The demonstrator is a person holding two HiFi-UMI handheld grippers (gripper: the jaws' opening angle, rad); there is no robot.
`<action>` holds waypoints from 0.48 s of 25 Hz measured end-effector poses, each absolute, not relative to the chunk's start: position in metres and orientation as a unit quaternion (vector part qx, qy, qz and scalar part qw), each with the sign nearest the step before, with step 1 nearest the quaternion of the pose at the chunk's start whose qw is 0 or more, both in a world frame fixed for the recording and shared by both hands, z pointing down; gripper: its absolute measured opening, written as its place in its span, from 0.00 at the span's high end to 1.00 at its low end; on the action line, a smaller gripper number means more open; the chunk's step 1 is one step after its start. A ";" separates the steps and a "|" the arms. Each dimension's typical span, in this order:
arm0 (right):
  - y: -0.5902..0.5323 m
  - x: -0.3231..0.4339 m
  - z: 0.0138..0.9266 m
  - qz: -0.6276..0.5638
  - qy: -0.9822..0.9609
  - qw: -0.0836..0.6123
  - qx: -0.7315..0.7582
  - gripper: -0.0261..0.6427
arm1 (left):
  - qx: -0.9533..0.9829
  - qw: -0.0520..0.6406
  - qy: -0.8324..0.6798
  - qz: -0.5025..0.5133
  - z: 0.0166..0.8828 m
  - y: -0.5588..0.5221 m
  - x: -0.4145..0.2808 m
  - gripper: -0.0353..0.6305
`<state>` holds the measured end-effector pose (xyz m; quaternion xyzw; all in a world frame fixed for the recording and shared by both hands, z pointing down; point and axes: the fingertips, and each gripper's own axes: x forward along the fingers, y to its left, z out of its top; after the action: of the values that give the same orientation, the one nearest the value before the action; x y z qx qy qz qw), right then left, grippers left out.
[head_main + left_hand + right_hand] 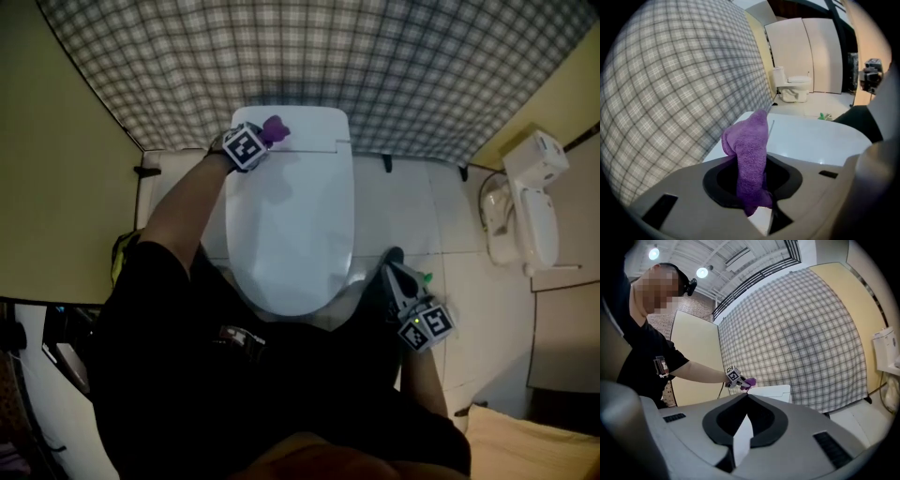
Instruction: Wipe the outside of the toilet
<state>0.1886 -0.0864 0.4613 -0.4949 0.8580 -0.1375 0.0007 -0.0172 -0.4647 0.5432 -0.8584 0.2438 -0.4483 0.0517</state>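
Here we have the left gripper point(265, 137) reached out over the toilet point(292, 234), its jaws pinched tight on a purple cloth point(276, 128). The cloth sits at the left end of the tank point(309, 127), near its front edge. In the left gripper view it is clamped by its middle, with a loose wad bunched beyond the jaws. We judge that this grip leaves a soft pad out front to rub with and keeps the hard jaws off the porcelain. We cannot tell whether the wad presses on the tank top or rides just above it.

The lid point(298, 202) is down, so the whole upper surface is there to be wiped in one pass. We take this for a start at the highest part, with the lid, bowl sides and base yet to do.

The right gripper point(394, 261) hangs low beside the right edge of the bowl, over the floor point(412, 206). Its jaws are closed together with nothing between them. We read it as parked out of the way, clear of the wiping arm. A plaid wall point(309, 56) stands close behind the tank, so the left arm has little room past the back edge. A second toilet point(525, 202) stands well apart to the right.
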 end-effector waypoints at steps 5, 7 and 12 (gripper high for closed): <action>-0.145 0.194 0.461 -0.121 0.862 0.001 -0.493 0.95 | -0.831 0.068 0.258 -0.488 0.571 -0.566 -0.002 0.80; -0.166 0.195 0.462 -0.118 0.864 -0.003 -0.490 0.95 | -0.819 0.074 0.260 -0.506 0.583 -0.596 0.007 0.80; -0.193 0.199 0.476 -0.130 0.870 -0.017 -0.475 0.95 | -0.791 0.111 0.246 -0.549 0.609 -0.646 0.026 0.80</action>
<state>0.1991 -0.1931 0.4765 -0.4749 0.8703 -0.1296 -0.0174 0.0258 -0.6460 0.6091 -0.7914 0.2460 -0.5485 0.1108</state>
